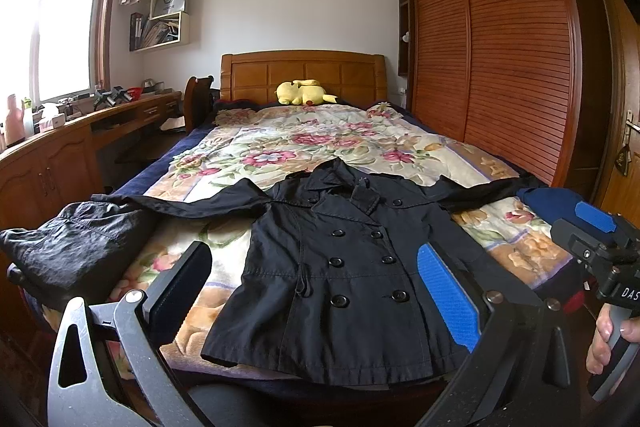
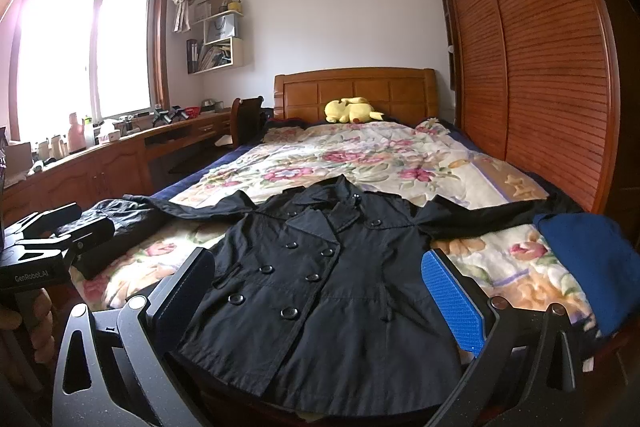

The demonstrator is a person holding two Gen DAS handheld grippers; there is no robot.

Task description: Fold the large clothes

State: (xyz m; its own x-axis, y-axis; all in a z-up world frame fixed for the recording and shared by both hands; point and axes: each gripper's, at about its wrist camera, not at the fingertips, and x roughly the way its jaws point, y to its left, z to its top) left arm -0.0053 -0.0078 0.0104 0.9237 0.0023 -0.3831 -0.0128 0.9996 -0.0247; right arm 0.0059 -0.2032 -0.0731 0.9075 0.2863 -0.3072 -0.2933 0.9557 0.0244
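A black double-breasted coat [image 1: 340, 267] [image 2: 328, 287] lies flat on the floral bedspread [image 1: 304, 143] [image 2: 360, 155], buttoned front up. Its collar points toward the headboard, both sleeves are spread sideways, and the hem reaches the foot of the bed. My left gripper [image 1: 316, 287] [image 2: 76, 223] is open above the hem's left half, with nothing between its fingers. My right gripper [image 2: 320, 295] [image 1: 580, 227] is open over the hem's right half, also empty. A hand [image 1: 612, 339] holds the right gripper's handle.
A folded black garment [image 1: 72, 251] [image 2: 120, 223] lies at the bed's left edge, under the coat's sleeve end. A blue garment [image 2: 592, 267] [image 1: 548, 199] sits at the right edge. A yellow plush [image 1: 304, 93] rests by the headboard. A wardrobe [image 1: 500, 47] stands on the right and a desk [image 1: 80, 131] on the left.
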